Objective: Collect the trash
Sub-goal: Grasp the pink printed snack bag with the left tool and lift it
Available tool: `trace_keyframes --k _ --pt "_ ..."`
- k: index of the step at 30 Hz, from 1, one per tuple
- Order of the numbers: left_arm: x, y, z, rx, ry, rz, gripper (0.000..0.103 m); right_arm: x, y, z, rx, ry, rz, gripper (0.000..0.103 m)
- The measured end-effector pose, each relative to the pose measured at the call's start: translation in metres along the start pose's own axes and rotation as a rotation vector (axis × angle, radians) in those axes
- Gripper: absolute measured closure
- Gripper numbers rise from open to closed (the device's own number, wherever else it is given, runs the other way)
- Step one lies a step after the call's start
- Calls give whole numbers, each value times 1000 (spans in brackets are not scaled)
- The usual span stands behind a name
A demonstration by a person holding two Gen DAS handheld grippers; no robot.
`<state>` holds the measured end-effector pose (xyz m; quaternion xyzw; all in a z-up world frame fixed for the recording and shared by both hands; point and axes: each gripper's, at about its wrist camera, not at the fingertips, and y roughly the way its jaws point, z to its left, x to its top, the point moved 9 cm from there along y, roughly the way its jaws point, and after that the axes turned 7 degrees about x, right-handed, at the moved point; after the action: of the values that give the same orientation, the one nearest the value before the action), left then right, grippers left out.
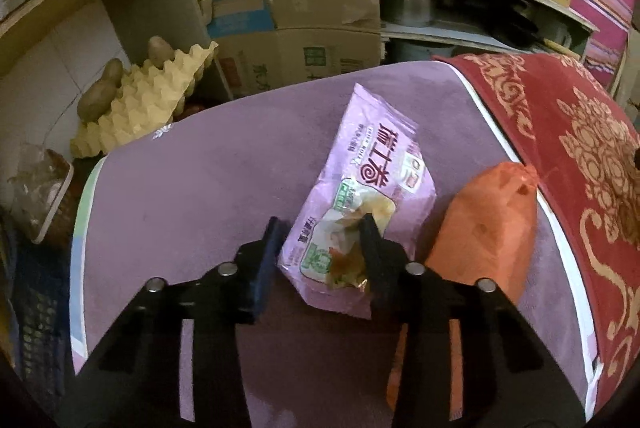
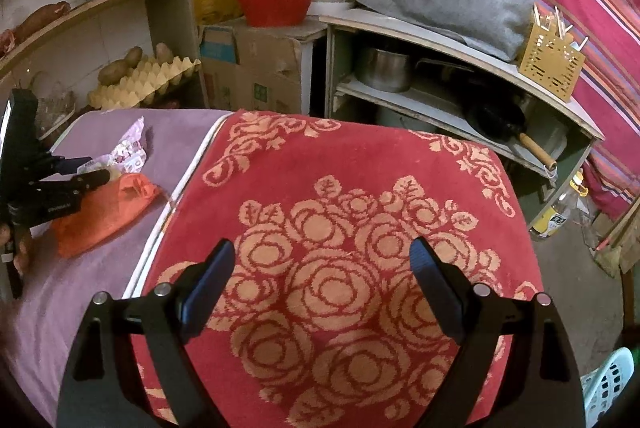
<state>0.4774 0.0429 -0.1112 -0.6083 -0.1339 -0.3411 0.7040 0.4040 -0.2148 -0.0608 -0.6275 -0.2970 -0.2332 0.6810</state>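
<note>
Left gripper (image 1: 324,228) spread, straddling pink wrapper's (image 1: 360,184) near end

Your trash is a crumpled pink snack wrapper (image 1: 360,184), printed with food pictures, lying flat and lengthwise on the purple mat. Just beside it, to its right, lies an orange bag (image 1: 486,224).

Cramped home storeroom; egg trays (image 1: 148,100), pot (image 2: 384,68), cardboard boxes (image 2: 256,68) on shelves.
</note>
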Motion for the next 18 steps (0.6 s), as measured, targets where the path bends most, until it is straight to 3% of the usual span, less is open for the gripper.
trace_keyframes --k 2,3,9,18 --pt "-1 -3 -3 -15 12 -3 84 0 -1 4 1 -2 1 16" --pt "-1 -5 -3 -14 11 -6 85 0 -2 8 1 -4 3 16" --pt "-3 -27 9 32 13 -49 88 3 -8 33 -8 -39 6 16" --pt "-34 -85 77 149 -33 -108 92 7 -1 104 30 -79 16 16"
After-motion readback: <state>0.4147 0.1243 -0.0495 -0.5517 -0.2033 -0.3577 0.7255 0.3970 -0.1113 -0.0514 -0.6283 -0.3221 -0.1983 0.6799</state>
